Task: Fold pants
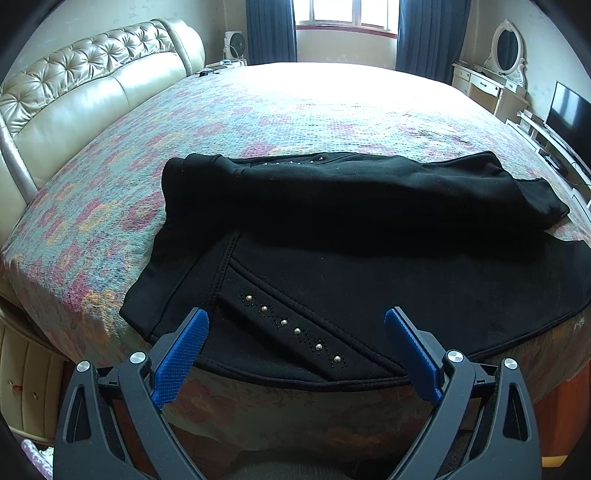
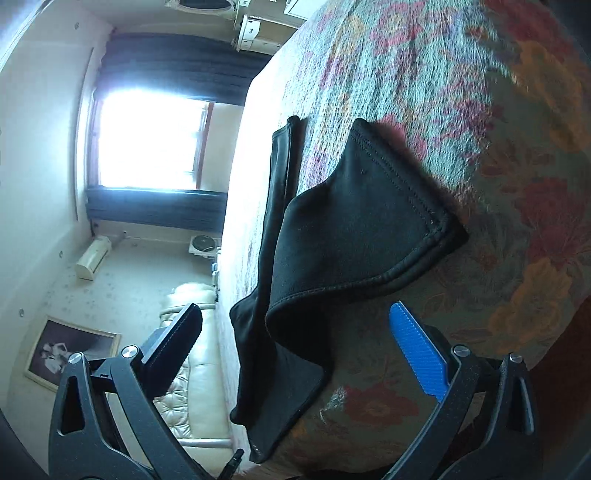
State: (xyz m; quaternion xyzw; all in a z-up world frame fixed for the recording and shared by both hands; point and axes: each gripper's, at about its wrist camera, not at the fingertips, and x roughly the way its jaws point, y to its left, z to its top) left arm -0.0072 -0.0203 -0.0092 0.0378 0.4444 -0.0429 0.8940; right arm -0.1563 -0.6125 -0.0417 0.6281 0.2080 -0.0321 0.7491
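Black pants (image 1: 332, 229) with a studded pocket (image 1: 295, 328) lie on the floral bedspread (image 1: 295, 110), one leg folded over the other, the waist at the near bed edge. My left gripper (image 1: 295, 325) is open and empty, its blue fingers (image 1: 184, 350) spread just above the waistband. In the right wrist view, rolled sideways, the hemmed leg ends (image 2: 362, 221) lie at the bed edge, one curled up. My right gripper (image 2: 295, 325) is open and empty, straddling the near fold of the cloth without touching it.
A tufted cream headboard (image 1: 85, 85) bounds the bed at the left. A window with dark curtains (image 1: 269, 29) is behind. A dresser with mirror (image 1: 495, 77) and a TV (image 1: 569, 114) stand at the right. The bed's side drops away below my grippers.
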